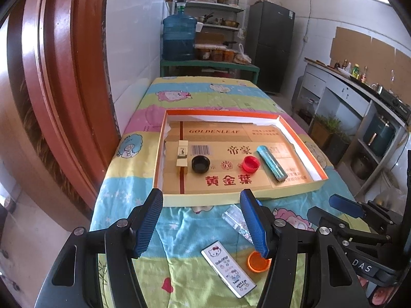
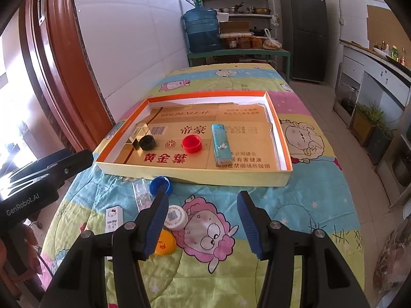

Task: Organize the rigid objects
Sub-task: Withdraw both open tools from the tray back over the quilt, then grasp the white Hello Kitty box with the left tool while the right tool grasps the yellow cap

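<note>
A shallow orange-rimmed box tray [image 1: 239,197] [image 2: 195,177] lies on the quilt. In it are a clear block [image 1: 181,156] [image 2: 137,134], a black cap [image 1: 200,164] [image 2: 147,143], a red cap [image 1: 251,164] [image 2: 192,143] and a teal lighter [image 1: 271,162] [image 2: 221,142]. In front of it lie a Hello Kitty lighter [image 1: 227,268] [image 2: 113,218], a clear block [image 1: 237,219] [image 2: 141,192], an orange cap [image 1: 257,261] [image 2: 165,242], a blue cap [image 2: 160,185] and a white cap [image 2: 175,217]. My left gripper [image 1: 201,224] and right gripper [image 2: 203,222] are open and empty above the loose items.
The table is covered by a cartoon quilt [image 2: 295,205]. A red wooden door [image 1: 59,82] stands at the left. A water jug [image 1: 178,38], shelves and a fridge [image 1: 269,46] are behind the table; a counter [image 1: 359,95] runs along the right.
</note>
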